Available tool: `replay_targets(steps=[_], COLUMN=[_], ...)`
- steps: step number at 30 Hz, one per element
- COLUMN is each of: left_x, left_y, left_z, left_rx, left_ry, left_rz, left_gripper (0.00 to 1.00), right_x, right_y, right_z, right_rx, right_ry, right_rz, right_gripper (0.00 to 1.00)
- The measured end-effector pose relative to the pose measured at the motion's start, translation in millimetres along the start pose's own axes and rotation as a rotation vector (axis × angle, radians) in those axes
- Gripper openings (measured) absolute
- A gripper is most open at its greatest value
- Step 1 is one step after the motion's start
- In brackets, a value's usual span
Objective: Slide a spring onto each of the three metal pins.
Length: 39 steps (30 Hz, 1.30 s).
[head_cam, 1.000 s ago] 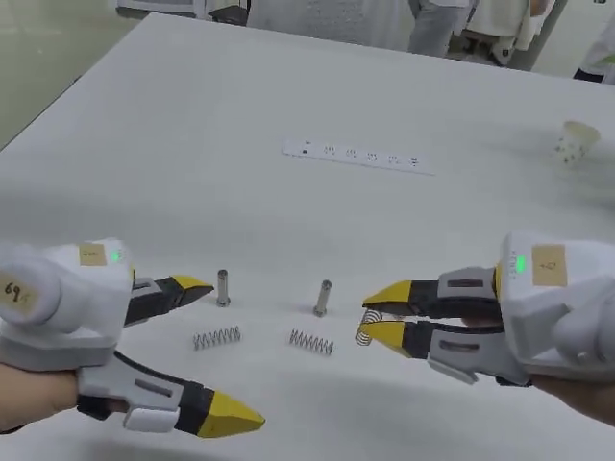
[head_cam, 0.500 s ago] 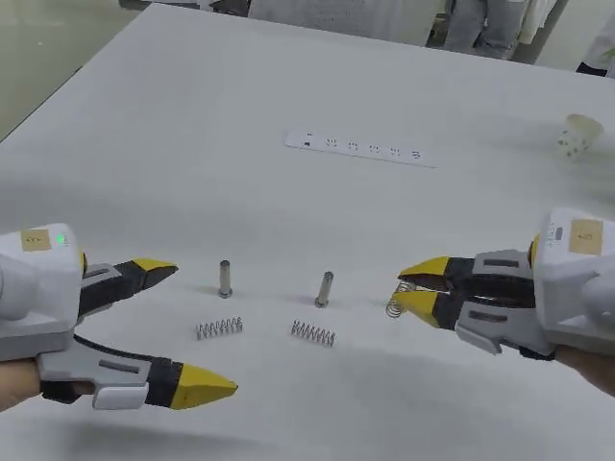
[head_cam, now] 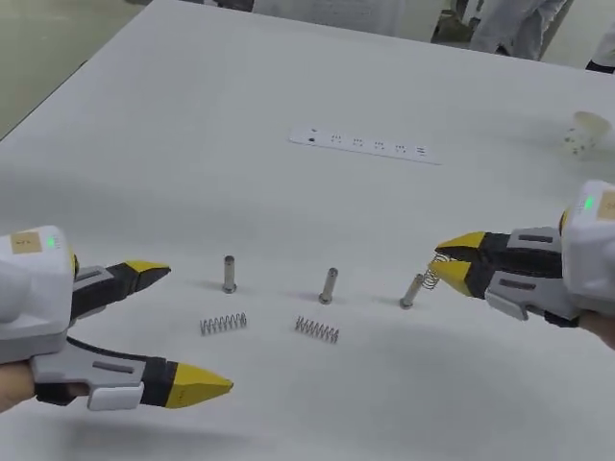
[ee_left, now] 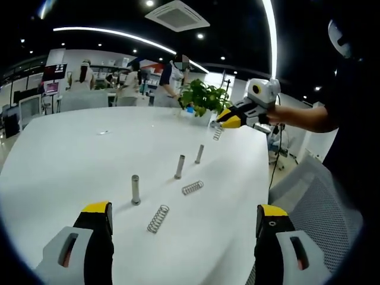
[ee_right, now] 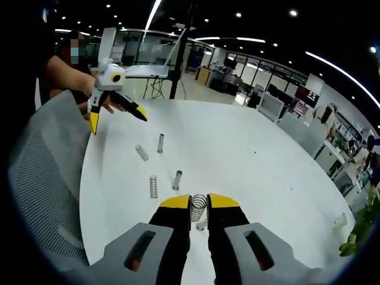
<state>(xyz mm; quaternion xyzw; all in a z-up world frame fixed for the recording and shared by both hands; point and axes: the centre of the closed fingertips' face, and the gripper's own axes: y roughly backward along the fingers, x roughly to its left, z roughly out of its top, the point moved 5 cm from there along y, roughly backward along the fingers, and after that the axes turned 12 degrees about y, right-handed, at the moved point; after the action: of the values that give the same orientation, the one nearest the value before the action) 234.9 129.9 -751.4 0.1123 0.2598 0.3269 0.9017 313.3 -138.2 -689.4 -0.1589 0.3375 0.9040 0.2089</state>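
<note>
One spring [head_cam: 433, 274] sat pinched in the right gripper [head_cam: 444, 264] near the top of the right pin [head_cam: 411, 291]; the left gripper [head_cam: 199, 328] gaped wide.

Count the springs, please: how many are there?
3. The left spring lies on the table before the left pin, the middle spring before the middle pin; the third spring is held in the right tongs, near the right pin's top.

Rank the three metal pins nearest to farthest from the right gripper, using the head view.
1. Right pin, just beside the right gripper and its spring.
2. Middle pin, centre of the row.
3. Left pin, far left end.
</note>
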Motion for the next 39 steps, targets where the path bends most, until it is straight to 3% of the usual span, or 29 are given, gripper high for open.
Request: replay_targets(steps=[14, 27, 39], left_x=[1.2, 3.2, 4.5], left_y=[4.4, 6.7, 6.8], left_z=[-1.7, -3.8, -3.1], left_rx=[-0.005, 0.005, 0.004], left_ry=[0.008, 0.016, 0.017], left_rz=[0.014, 0.019, 0.019], left_gripper=[0.98, 0.98, 0.98], right_x=[-20.0, -23.6, -19.6], right_y=[-15.1, -24.7, -32.3], right_z=[-17.4, -29.6, -32.7], right_rx=[0.031, 0.043, 0.056], right_ry=[-0.064, -0.136, -0.133], right_rz=[-0.033, -0.041, -0.018], right_gripper=[0.07, 0.07, 0.07])
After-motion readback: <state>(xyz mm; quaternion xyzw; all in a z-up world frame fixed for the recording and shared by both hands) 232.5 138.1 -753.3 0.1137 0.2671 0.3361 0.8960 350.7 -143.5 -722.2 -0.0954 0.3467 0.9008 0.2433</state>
